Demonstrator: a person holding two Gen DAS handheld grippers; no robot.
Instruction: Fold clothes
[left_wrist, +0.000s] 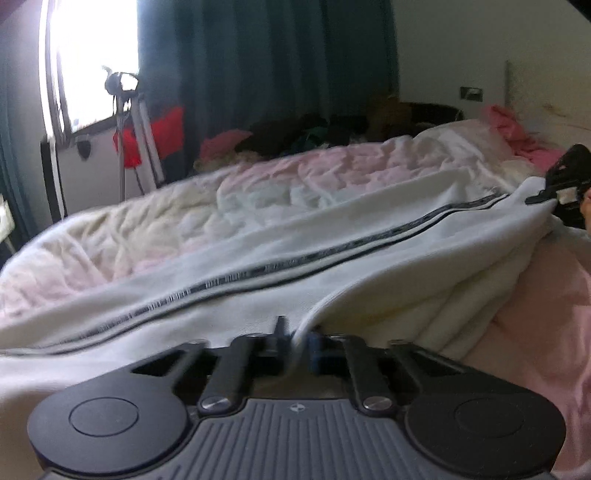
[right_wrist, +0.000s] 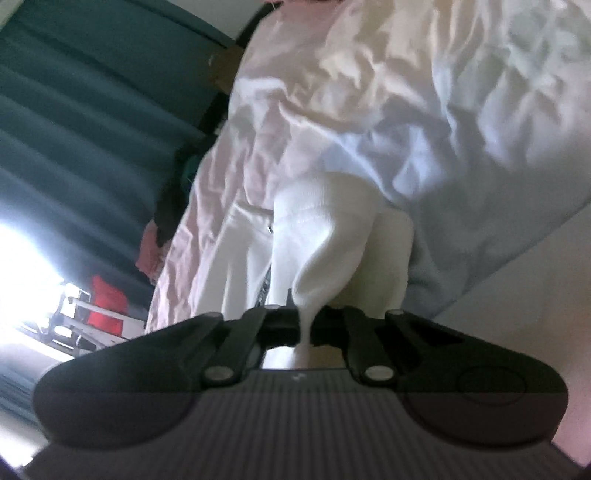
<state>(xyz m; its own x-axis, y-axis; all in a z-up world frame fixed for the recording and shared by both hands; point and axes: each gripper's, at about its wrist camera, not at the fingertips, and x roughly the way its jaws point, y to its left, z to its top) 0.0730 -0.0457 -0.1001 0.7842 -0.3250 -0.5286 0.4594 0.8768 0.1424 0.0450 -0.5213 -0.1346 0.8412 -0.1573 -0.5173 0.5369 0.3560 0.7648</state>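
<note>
Left gripper (left_wrist: 295, 338) pinched tight on the edge of the white garment (left_wrist: 295, 266), keeping it stretched over the pink bed (left_wrist: 258, 177) for a fold; held low and level. Right gripper (right_wrist: 306, 325) clamped on a ribbed end, tilted sideways, pulling taut.

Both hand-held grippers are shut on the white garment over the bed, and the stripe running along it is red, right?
Not quite: the stripe is dark, black or navy, not red, as the left wrist view shows. The rest holds: the left hand-held gripper and the right hand-held gripper are both shut on the white garment over the bed.
</note>
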